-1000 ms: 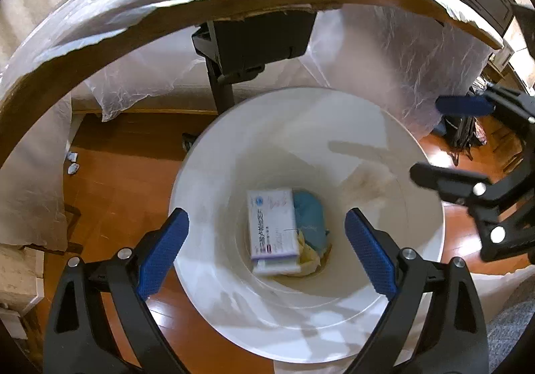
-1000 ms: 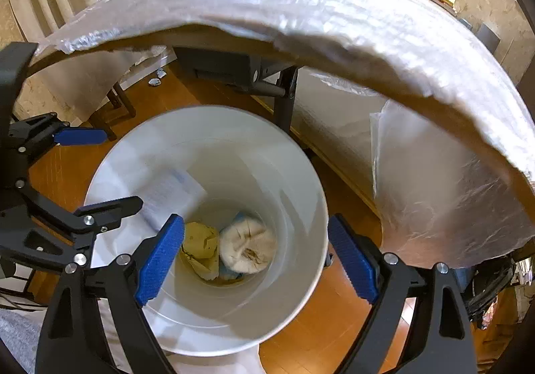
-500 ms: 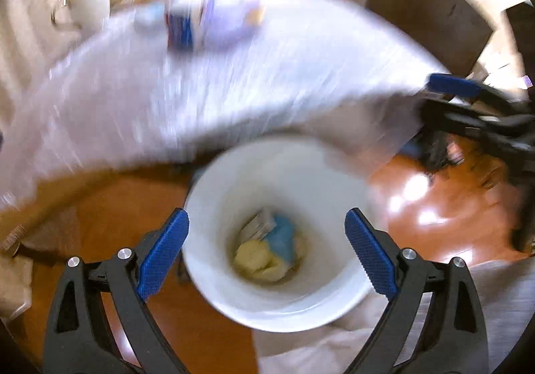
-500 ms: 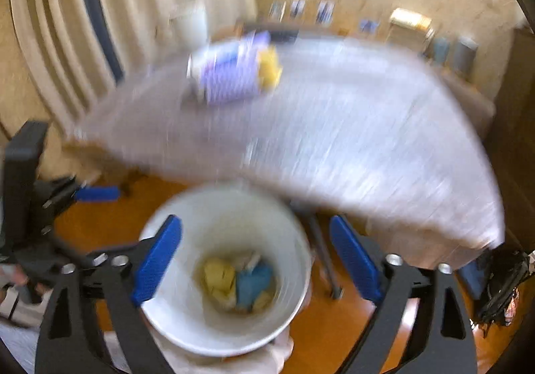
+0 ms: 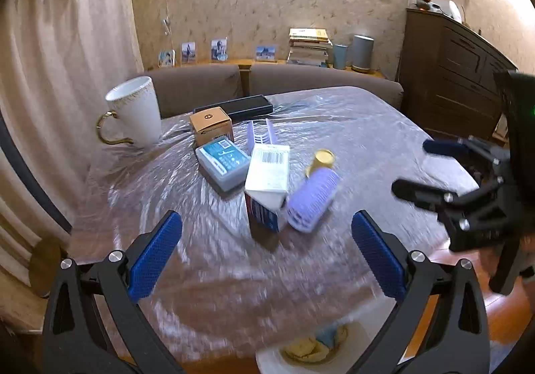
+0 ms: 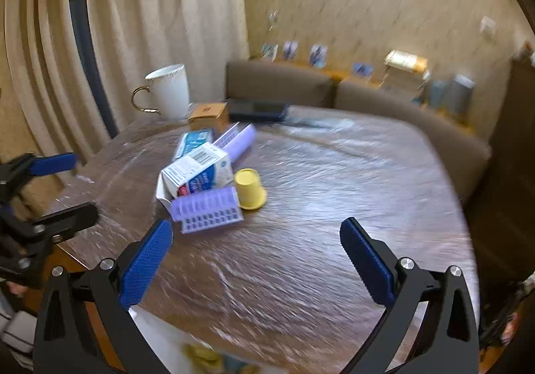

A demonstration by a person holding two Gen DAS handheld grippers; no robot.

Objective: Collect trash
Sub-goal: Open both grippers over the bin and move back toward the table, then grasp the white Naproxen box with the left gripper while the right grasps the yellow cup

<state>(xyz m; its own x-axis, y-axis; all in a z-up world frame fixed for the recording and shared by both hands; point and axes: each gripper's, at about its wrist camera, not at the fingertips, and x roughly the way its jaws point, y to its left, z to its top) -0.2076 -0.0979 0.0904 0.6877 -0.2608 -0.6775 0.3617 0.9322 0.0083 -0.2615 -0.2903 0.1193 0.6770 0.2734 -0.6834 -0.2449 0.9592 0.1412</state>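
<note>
A round table [image 5: 351, 146] covered in clear, wrinkled plastic film fills the space ahead of both tools; parts of both views are blurred. Beyond it run a brown sofa [image 5: 321, 79], a shelf of small photos and stacked books [image 5: 309, 46], and papered walls. A curtain [image 5: 67, 73] hangs to the left, and a dark wooden cabinet [image 5: 448, 73] stands to the right.

The left gripper [image 5: 267, 257] points down over the near table edge, its jaws opening to their widest with nothing between the blue pads [image 5: 155, 255]. Straight ahead of it a white and blue carton [image 5: 267, 186] lies among the clutter, with a purple curler [image 5: 312, 200] touching its right side and a yellow cup [image 5: 322, 160] just past that. A grey-blue box [image 5: 222, 161], an orange box [image 5: 210, 124], a second purple piece [image 5: 260, 136] and a black case [image 5: 234, 108] sit farther on. A white mug [image 5: 135, 111] with a gold handle stands far left.

Below the left gripper, at the bottom edge, the rim of a white bin [image 5: 267, 359] shows, with yellow and blue trash [image 5: 314, 342] inside.

The right gripper [image 6: 255, 262] is spread wide and empty too, tilted down over bare film, with the clutter ahead and to its left. It appears at the right of the left view, apart from the table items.
</note>
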